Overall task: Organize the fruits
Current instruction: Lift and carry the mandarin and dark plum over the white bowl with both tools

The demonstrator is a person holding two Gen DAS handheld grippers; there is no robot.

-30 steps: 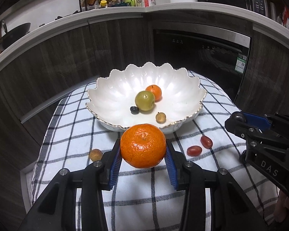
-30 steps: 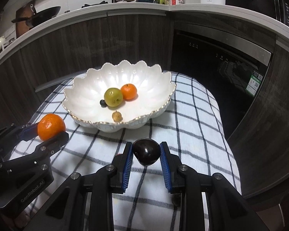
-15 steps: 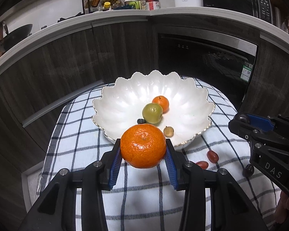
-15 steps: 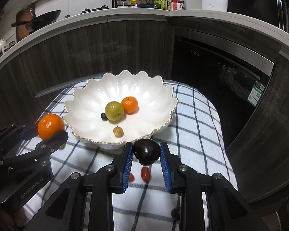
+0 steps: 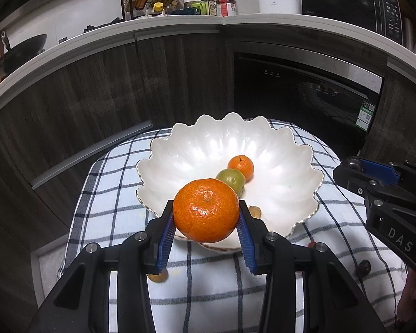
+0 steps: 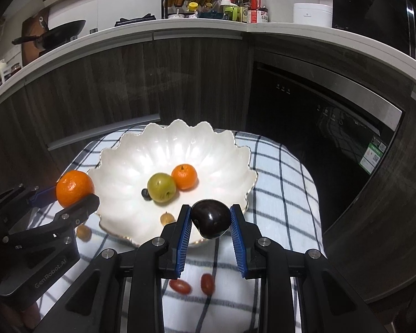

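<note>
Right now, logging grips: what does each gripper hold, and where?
Left gripper clamps the large mandarin across its sides; right gripper clamps the dark plum the same way.

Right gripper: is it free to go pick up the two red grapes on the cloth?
Probably not yet: the right gripper is shut on a dark plum. The red grapes lie uncovered below it, so drop the plum first.

left wrist: set behind the left claw point(image 5: 206, 220), aimed down and forward, close over the white bowl point(image 5: 263, 144) | right wrist: likewise behind the right claw point(image 6: 210, 223) | shared: bowl, checked cloth point(image 6: 285, 183), kitchen worktop point(image 5: 180, 25)
</note>
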